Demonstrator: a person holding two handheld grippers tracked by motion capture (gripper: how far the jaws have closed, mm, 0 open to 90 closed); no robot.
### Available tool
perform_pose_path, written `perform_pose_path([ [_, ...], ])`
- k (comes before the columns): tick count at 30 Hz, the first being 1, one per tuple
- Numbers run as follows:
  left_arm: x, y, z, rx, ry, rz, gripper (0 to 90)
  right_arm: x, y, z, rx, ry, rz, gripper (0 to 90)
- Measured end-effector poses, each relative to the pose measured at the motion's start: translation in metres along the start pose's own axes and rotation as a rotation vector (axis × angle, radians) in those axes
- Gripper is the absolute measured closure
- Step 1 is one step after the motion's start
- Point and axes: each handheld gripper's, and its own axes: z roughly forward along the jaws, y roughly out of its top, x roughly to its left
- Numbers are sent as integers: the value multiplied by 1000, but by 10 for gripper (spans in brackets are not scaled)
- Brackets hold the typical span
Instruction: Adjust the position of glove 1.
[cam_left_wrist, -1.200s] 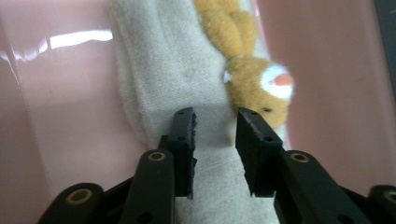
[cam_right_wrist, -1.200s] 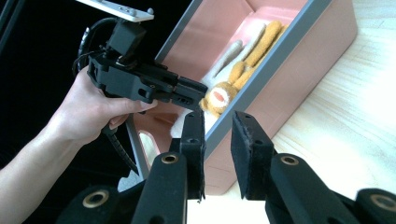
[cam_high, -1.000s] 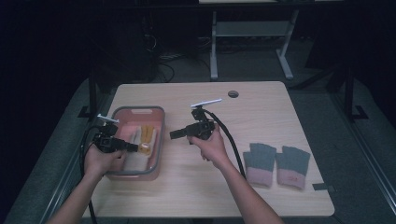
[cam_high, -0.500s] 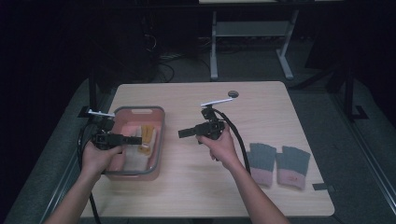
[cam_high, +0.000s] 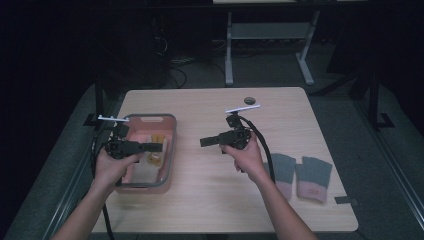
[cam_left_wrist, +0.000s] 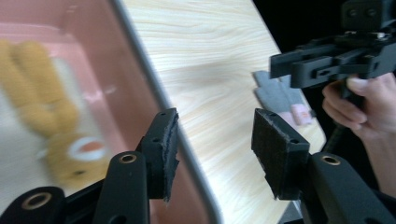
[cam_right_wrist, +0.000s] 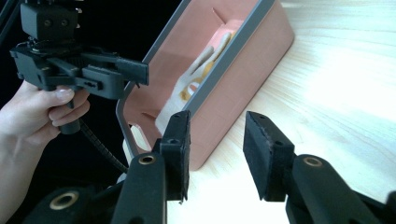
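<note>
Both tongs hang clear above the tabletop (cam_high: 210, 200) with nothing between their jaws, which have just been opening. The left tongs (cam_high: 156, 146) sit over the pink bin (cam_high: 170, 165) at about 9 o'clock on the tabletop, pointing toward 3 o'clock. In the left gripper view the two black pads (cam_left_wrist: 163, 144) stand apart over the bin's grey rim, gripping nothing. The right tongs (cam_high: 207, 142) hover near the middle of the tabletop, pointing toward 9 o'clock at the bin, and the right gripper view shows their jaws likewise parted and empty.

Inside the bin lies a white and yellow glove (cam_high: 155, 150), with yellow fingers and an orange-ringed patch (cam_left_wrist: 79, 154) blurred in the left gripper view. It looks like a single knitted glove, though the blur leaves that uncertain. It is well down between the walls, touching neither pair of tongs.

At about 4 o'clock, near the tabletop's edge, a grey and pink pair of gloves (cam_high: 300, 175) lies flat, side by side.

My reading is that one drop into the bin is finished and the release is complete. The next move probably calls for the right tongs to swing round toward 4 o'clock, come down over the nearer grey glove with jaws wide, and pinch thin fabric off the flat wood without scraping.
</note>
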Motion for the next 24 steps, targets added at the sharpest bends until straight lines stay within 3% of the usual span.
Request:
perform_pose_path([
  [14,-18,4,25,36,-78,18,409,-9,-10,-27,-25,-29,15,562],
  [24,-36,7,47,69,-121,47,388,-17,-18,-47,-53,-42,18,546],
])
